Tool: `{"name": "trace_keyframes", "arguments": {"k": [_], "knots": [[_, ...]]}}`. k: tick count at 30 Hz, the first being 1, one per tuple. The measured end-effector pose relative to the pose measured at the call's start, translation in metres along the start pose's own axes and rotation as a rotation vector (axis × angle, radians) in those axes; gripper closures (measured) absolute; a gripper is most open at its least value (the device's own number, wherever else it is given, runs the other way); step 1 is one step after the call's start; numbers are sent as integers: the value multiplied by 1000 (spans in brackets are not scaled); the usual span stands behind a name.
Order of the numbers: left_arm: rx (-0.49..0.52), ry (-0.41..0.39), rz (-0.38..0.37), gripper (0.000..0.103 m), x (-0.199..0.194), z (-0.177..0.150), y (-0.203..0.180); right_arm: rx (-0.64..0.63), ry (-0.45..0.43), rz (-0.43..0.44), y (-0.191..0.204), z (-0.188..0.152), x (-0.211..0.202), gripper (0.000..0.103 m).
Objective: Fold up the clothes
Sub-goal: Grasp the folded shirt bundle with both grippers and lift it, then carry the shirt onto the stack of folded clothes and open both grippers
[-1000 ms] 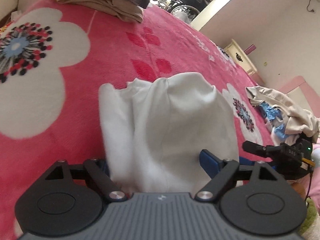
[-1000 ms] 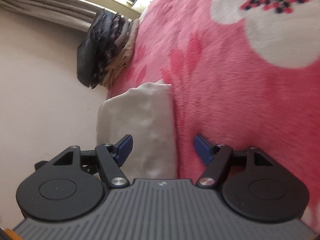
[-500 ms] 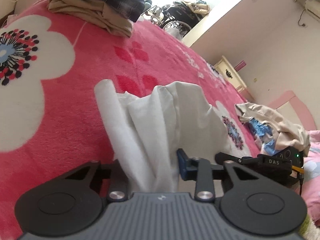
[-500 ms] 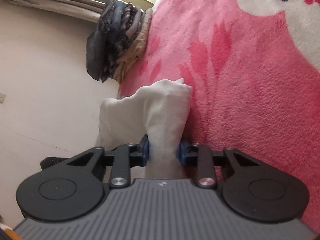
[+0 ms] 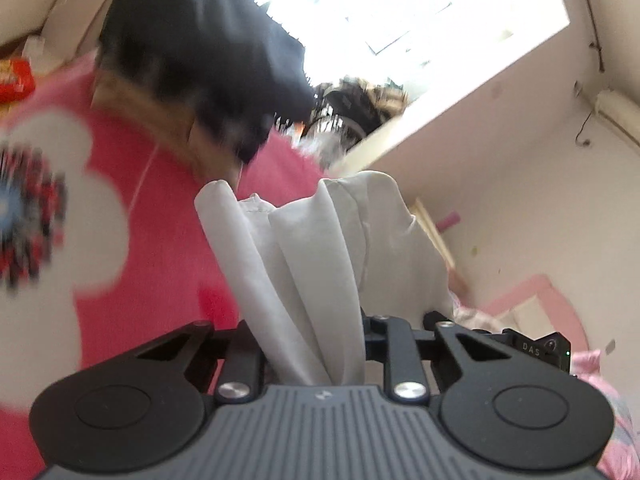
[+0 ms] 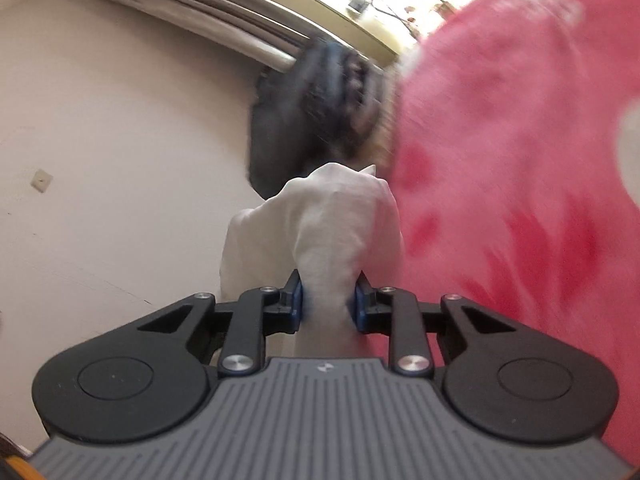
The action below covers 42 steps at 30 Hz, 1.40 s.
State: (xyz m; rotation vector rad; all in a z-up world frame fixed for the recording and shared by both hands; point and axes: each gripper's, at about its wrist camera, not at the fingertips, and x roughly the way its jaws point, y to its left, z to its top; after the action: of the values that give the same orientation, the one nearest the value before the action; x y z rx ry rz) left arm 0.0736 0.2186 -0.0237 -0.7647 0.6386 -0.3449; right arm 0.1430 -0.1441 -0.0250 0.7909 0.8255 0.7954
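A white garment [image 5: 312,248] is bunched up and lifted off the pink flowered blanket [image 5: 160,208]. My left gripper [image 5: 312,336] has a thick fold of it between its jaws, which are closing and pinching the cloth; the fabric hides the pads. In the right wrist view the same white garment [image 6: 340,216] rises in a puckered bundle, and my right gripper [image 6: 328,300] is shut on it, with both blue pads [image 6: 297,300] pressed into the cloth. Both views are blurred by motion. Part of the right gripper's body [image 5: 544,346] shows low at the right of the left wrist view.
A stack of folded clothes, dark on top and tan below [image 5: 200,60], sits at the far end of the blanket; the stack [image 6: 316,120] is beside the wall. A bright window [image 5: 400,8], a pink headboard [image 5: 560,304] and a red packet [image 5: 16,80] surround the bed.
Both grippers went from open around the garment's edge to closed on it, then rose, pulling the white cloth up off the blanket. The views tilted upward toward the window and wall.
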Motion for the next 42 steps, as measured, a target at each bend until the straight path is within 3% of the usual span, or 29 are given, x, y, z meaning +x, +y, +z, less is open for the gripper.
{"name": "trace_keyframes", "arguments": {"k": [6, 12, 15, 17, 20, 22, 24, 28, 32, 35, 39, 42], "knots": [[29, -138, 4, 80, -4, 114, -8, -80, -29, 97, 56, 85, 60, 81], [99, -229, 122, 75, 23, 250, 3, -124, -87, 160, 99, 179, 154, 81], [109, -236, 201, 72, 51, 298, 21, -126, -106, 136, 98, 213, 200, 81], [103, -225, 262, 64, 76, 318, 40, -130, -122, 110, 96, 233, 232, 81], [59, -181, 376, 55, 114, 323, 79, -81, -132, 30, 61, 237, 266, 77], [49, -177, 381, 52, 125, 315, 94, -44, -120, -55, 31, 234, 287, 69], [38, -201, 350, 45, 128, 310, 103, -9, -98, -42, 10, 231, 290, 69], [-25, -234, 302, 35, 108, 318, 110, -74, -154, 6, 12, 237, 266, 47], [-83, -330, 337, 29, 83, 330, 117, -65, -241, 17, 16, 242, 247, 45], [-70, -391, 389, 29, 62, 336, 120, -90, -288, 14, 26, 246, 239, 45], [-50, -409, 490, 29, 23, 308, 107, -148, -318, -30, 39, 234, 217, 45], [-12, -413, 527, 29, -9, 254, 85, -225, -320, -57, 52, 201, 174, 45]]}}
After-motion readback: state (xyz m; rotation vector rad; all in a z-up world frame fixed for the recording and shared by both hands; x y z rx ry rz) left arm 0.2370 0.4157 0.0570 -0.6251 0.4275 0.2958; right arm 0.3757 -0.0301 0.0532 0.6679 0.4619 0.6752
